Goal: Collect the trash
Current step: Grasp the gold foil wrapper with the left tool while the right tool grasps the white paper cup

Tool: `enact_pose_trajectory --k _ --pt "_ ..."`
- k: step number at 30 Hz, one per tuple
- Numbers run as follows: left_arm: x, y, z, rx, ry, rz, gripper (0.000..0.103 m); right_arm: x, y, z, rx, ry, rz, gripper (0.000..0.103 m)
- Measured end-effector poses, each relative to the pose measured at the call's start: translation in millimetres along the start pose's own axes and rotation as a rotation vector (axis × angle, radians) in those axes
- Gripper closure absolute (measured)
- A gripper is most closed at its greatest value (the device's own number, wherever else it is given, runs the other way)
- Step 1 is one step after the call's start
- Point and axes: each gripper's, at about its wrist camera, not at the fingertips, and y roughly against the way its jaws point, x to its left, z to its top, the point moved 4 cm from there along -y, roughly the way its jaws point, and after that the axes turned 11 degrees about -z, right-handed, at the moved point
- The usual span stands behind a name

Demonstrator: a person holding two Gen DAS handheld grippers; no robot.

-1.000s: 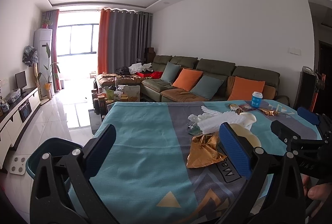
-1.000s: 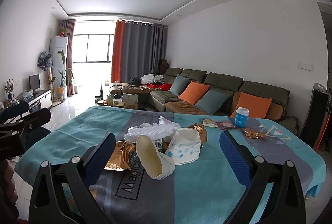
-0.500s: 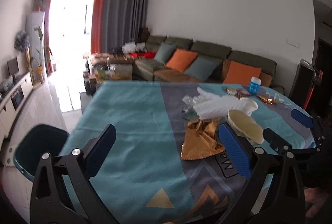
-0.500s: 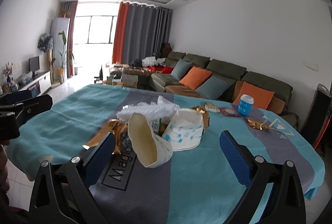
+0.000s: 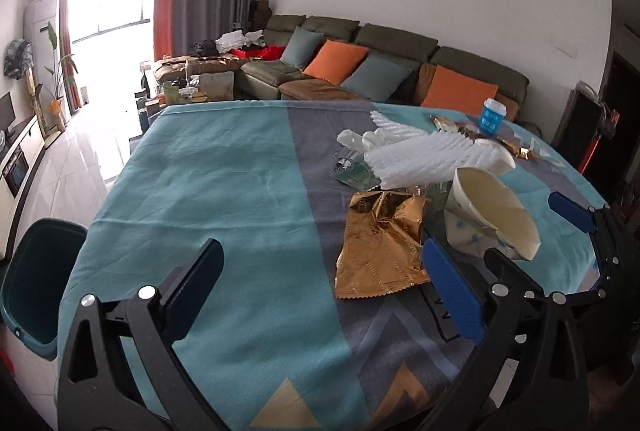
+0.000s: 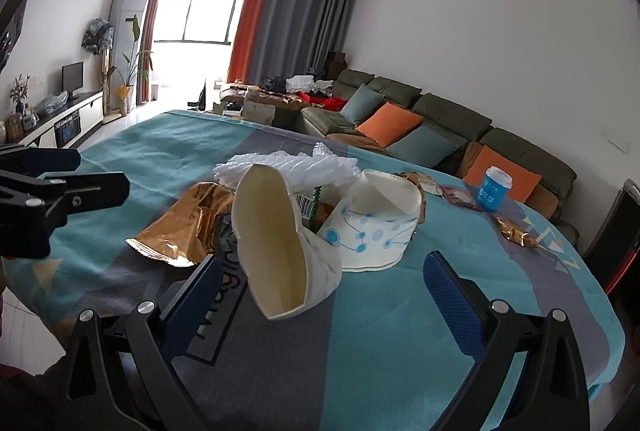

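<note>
Lying before right gripper (image 6: 322,289): crushed cup (image 6: 280,243)

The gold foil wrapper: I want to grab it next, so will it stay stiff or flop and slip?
The gold foil wrapper is crumpled and thin, so it probably flops and weighs little. Its glossy surface may slip. It lies flat on the tablecloth, so its raised creases look easiest to pinch.

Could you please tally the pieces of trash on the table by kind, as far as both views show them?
Crushed paper cups: 2
Gold foil wrappers: 3
White plastic wrap bundle: 1
Blue lidded cup: 1
Red packet: 1
Total: 8
</note>
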Motion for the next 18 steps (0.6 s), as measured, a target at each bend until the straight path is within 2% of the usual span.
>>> enact_pose_trajectory --k 1,3,7,9,10,13,15,18 --pt "-1.0 -2.1 0.2 0.005 -0.003 -0.005 0.005 1.0 -1.8 0.4 0.002 0.005 0.003 0.009" --pt "-3.3 -6.7 0.8 0.012 -0.011 -0.007 0.005 3.4 -6.8 -0.2 0.012 0.02 0.006 0.028" --pt "-5.8 -16.1 1.4 0.029 -0.018 -0.01 0.005 3.5 -15.8 -3.2 0.045 0.022 0.027 0.047" --pt "-5.6 -20.4 2.0 0.038 -0.018 -0.013 0.005 2.0 -18.2 -3.6 0.052 0.024 0.03 0.064" --pt "-5.9 -22.1 2.1 0.041 -0.018 -0.016 0.005 1.7 -18.6 -3.4 0.051 0.026 0.031 0.068" --pt "-9.1 -27.9 2.0 0.054 -0.021 -0.029 0.005 1.4 -18.6 -2.0 0.041 0.032 0.031 0.073" --pt "-12.5 -31.7 1.7 0.064 -0.029 -0.036 0.005 0.9 -16.7 -1.3 0.031 0.03 0.034 0.08" --pt "-20.1 -36.0 1.8 0.076 -0.049 -0.052 0.005 -4.4 -12.6 0.5 0.019 0.01 0.05 0.081"
